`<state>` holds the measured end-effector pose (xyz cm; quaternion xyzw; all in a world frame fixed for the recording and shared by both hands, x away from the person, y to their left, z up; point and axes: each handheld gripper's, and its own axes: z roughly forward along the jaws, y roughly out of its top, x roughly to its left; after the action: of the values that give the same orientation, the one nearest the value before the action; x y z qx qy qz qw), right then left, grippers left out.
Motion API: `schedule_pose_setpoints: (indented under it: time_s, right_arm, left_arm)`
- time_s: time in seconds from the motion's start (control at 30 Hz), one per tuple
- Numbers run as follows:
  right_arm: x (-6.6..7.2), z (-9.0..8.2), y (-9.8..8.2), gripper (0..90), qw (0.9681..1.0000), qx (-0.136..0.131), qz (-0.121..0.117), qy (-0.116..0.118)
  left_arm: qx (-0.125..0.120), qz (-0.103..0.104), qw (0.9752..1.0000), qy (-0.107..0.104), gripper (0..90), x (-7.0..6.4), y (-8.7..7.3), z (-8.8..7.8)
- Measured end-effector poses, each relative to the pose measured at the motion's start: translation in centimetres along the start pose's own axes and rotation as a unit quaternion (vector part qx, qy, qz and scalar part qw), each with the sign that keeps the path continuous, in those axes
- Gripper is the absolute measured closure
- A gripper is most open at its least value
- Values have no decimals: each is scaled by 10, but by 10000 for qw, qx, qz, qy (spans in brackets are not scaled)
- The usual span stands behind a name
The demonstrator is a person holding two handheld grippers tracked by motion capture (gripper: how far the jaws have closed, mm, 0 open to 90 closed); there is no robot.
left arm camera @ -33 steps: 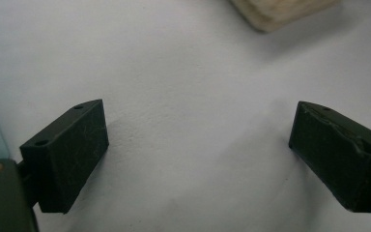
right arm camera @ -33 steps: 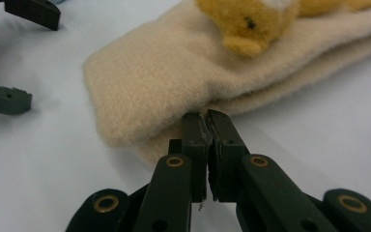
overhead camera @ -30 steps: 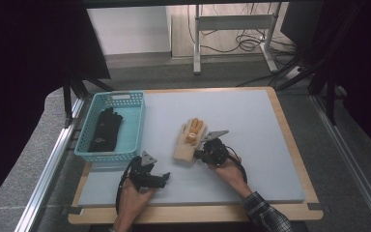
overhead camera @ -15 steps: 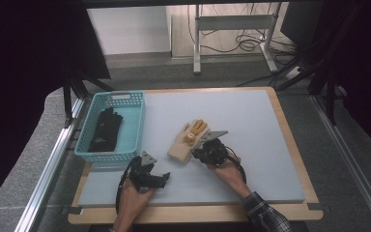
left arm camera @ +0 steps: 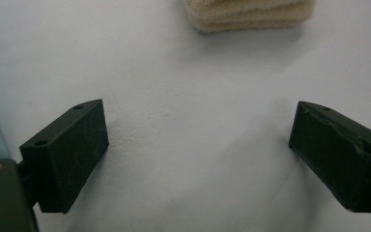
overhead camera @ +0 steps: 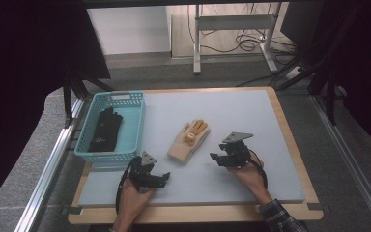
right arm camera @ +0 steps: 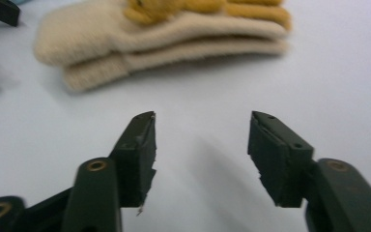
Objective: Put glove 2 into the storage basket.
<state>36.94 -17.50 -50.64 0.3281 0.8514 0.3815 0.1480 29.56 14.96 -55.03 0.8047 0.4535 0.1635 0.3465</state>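
A cream glove pair with yellow fingers (overhead camera: 189, 139) lies flat on the grey mat (overhead camera: 251, 116), a little left of its centre. My right gripper (overhead camera: 215, 158) sits to its right, apart from it and pointing toward it. In the right gripper view (right arm camera: 202, 140) its jaws have just been opening, with nothing between them, and the glove (right arm camera: 164, 34) lies ahead. My left gripper (overhead camera: 163, 177) rests low on the mat below the glove's cuff. It is open and empty in the left gripper view (left arm camera: 198, 154), with the cuff (left arm camera: 249, 14) beyond.
A teal basket (overhead camera: 136, 126) at the mat's left edge holds a black glove (overhead camera: 105, 128). The mat lies on a wooden board (overhead camera: 290, 140), whose rim shows at the right. Dark frame legs stand at both sides.
The right gripper has let go of the cream glove, drawn back to the right and opened. The glove stays flat on the mat. The left gripper has not moved.
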Motion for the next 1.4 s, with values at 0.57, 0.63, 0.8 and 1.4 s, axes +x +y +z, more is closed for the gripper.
schedule_pose_setpoints:
  time_s: [0.57, 0.63, 0.8, 1.4]
  right_arm:
    - [-39, -34, -49, 241, 9981, 63, 288, -547]
    - [-42, -34, -54, 233, 9978, 85, 302, -587]
    - [-44, -33, -61, 211, 9976, 99, 299, -613]
    - [-44, -32, -61, 193, 9975, 138, 254, -637]
  left_arm:
    - [4, -10, 10000, -5, 70, 0, 0, 0]
    - [5, -9, 10000, -6, 70, 0, 0, 0]
    - [4, 2, 10000, -6, 71, 0, 0, 0]
    - [-119, 125, 9997, -170, 96, -12, 38, -3]
